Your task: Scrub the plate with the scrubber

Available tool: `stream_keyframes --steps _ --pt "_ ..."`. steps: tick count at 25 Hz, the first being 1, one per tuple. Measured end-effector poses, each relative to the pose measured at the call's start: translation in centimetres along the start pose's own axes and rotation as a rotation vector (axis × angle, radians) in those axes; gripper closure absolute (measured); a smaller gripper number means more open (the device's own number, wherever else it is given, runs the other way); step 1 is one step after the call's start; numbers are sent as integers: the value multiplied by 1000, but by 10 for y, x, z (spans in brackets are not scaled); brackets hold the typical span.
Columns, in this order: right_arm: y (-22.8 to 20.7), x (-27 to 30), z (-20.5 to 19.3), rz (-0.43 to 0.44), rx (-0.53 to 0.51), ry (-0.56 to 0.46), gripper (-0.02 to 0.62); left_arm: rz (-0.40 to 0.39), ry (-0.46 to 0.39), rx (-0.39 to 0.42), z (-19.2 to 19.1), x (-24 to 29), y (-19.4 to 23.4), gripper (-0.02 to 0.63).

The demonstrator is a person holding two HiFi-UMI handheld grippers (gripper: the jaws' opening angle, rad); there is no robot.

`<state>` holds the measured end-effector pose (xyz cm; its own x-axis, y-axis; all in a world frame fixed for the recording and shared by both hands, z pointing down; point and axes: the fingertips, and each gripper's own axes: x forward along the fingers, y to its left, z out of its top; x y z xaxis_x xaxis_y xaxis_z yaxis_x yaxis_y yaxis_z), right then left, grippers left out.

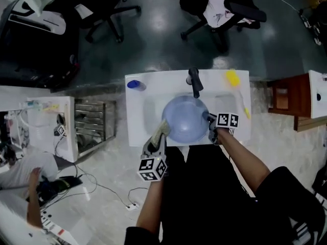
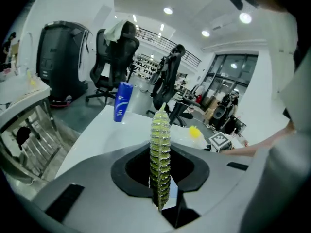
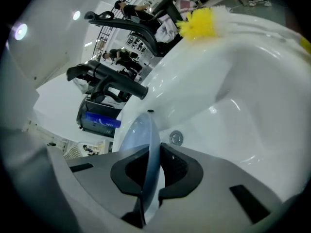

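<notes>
Your left claw (image 1: 160, 132) is clamped on the scrubber (image 2: 160, 149), which stands edge-on between its jaws and pokes out past the tips. Your right claw (image 1: 211, 121) is pinching the blue plate (image 1: 185, 119) by its rim. The plate sticks out ahead of the claw over the sink (image 3: 252, 106), with the drain (image 3: 176, 138) just beyond the jaws.

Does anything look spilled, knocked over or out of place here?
Nothing stands out. The right gripper holds the plate by its rim over the sink, the left gripper holds the scrubber, and the blue bottle stands upright.
</notes>
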<state>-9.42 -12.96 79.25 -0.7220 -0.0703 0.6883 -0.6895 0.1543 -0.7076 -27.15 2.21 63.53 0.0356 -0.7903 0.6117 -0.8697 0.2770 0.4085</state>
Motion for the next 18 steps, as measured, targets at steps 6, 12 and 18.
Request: stream_keyframes --steps 6,12,18 --pt "34 -27 -15 5 1 -103 575 -285 112 122 -5 12 -34 546" --pt "51 -48 -31 55 -25 -100 575 -425 166 206 -5 28 -79 546" --pt "56 -64 -41 114 -60 -51 575 -497 169 310 -16 51 -140 546"
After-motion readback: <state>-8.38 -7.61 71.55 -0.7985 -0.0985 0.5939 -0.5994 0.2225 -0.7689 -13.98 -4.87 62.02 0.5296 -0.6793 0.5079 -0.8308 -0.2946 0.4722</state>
